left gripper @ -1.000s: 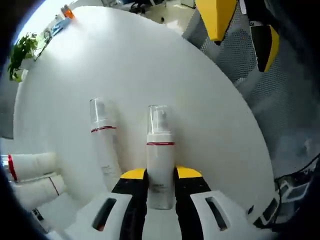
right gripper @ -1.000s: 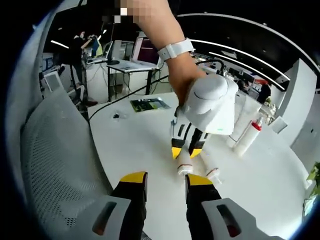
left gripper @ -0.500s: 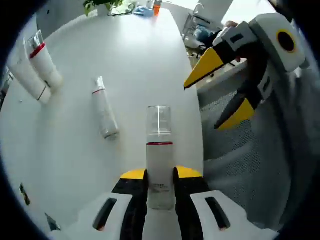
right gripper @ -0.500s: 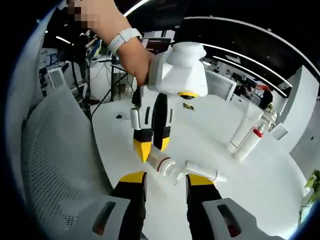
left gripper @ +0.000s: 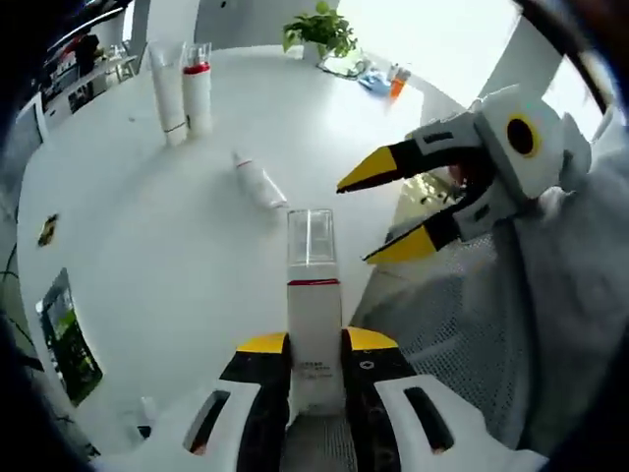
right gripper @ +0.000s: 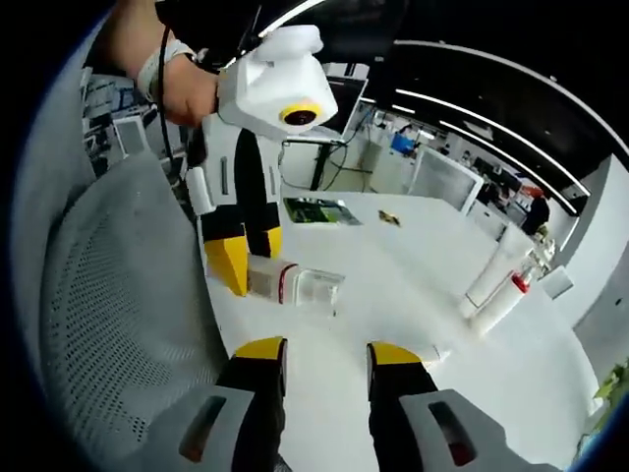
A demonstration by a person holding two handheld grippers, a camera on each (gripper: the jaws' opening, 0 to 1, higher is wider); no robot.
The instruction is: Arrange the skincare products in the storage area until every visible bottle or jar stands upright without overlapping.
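Observation:
My left gripper point(left gripper: 314, 346) is shut on a white pump bottle point(left gripper: 314, 295) with a clear cap and a red band, held in the air near the table's edge. In the right gripper view that bottle point(right gripper: 295, 285) lies level in the left gripper point(right gripper: 248, 258), and a person's hand point(right gripper: 182, 88) holds the tool. A second white bottle point(left gripper: 260, 184) lies on its side on the white table point(left gripper: 147, 226). Two tall white tubes point(left gripper: 182, 88) stand upright at the far side. My right gripper point(right gripper: 324, 354) is open with nothing between its fingers; in the left gripper view it point(left gripper: 393, 206) hovers to the right.
A grey mesh chair point(right gripper: 108, 315) sits against the table edge under both grippers. A green leaflet point(right gripper: 319, 208) lies on the table. A potted plant point(left gripper: 319, 29) and a small orange item point(left gripper: 393, 79) are at the far end. The upright tubes point(right gripper: 496, 270) stand at the right.
The left gripper has lifted the pump bottle off the table and swung it round toward the table edge. In the right gripper view the bottle has gone from drooping to level.

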